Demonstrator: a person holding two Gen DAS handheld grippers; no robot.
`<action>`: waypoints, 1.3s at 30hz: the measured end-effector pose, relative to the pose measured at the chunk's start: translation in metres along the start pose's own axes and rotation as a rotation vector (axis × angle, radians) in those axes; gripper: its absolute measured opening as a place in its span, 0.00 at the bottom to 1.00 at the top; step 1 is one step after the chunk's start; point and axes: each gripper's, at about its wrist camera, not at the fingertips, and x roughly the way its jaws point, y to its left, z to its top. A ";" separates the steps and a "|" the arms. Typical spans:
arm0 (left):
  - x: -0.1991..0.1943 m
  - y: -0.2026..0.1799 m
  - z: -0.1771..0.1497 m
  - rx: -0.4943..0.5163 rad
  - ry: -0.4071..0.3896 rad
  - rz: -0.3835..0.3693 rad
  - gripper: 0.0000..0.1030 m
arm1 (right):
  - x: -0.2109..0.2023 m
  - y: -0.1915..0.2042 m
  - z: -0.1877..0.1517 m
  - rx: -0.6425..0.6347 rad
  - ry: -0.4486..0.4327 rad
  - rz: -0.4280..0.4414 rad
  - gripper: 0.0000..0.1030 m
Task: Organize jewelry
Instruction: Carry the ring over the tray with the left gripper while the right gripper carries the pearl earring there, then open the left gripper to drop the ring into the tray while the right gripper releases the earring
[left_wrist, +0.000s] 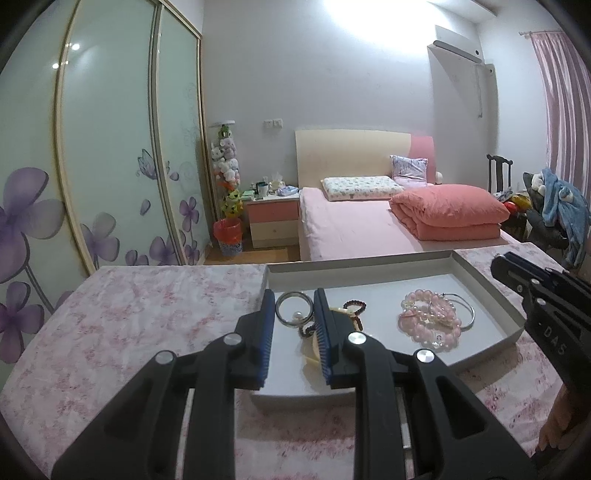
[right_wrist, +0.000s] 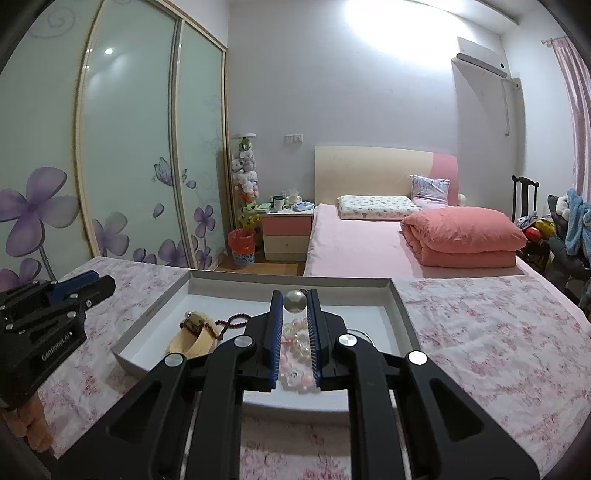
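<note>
A shallow white tray (left_wrist: 491, 295) sits on a pink floral cloth. In it lie a silver ring bangle (left_wrist: 293, 308), a dark bead bracelet (left_wrist: 355, 305), a pale wooden comb (right_wrist: 194, 338), pink pearl bracelets (left_wrist: 430, 321) and a thin silver bangle (left_wrist: 467, 310). My left gripper (left_wrist: 294, 302) is open and empty, low over the tray's left end, astride the silver ring. My right gripper (right_wrist: 294, 301) is shut on a large white pearl (right_wrist: 294, 300), held above the pink pearl bracelets (right_wrist: 295, 343). It shows at the right edge of the left wrist view (left_wrist: 517, 273).
The pink floral cloth (right_wrist: 480, 321) spreads around the tray (right_wrist: 400, 299). Beyond it stand a bed with a folded pink quilt (left_wrist: 448, 216), a bedside table (left_wrist: 273, 218), a red bin (left_wrist: 229, 236) and sliding wardrobe doors (left_wrist: 110, 147). A chair with clothes (left_wrist: 557, 210) stands at right.
</note>
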 end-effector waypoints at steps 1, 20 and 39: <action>0.003 -0.001 0.001 0.003 0.001 0.001 0.21 | 0.002 0.001 0.000 -0.004 -0.001 -0.002 0.14; 0.022 -0.009 0.013 -0.007 -0.032 -0.009 0.21 | 0.018 -0.002 0.014 -0.005 -0.055 -0.033 0.14; 0.045 -0.010 0.017 -0.011 -0.030 -0.031 0.21 | 0.040 -0.003 0.010 0.003 -0.026 -0.027 0.14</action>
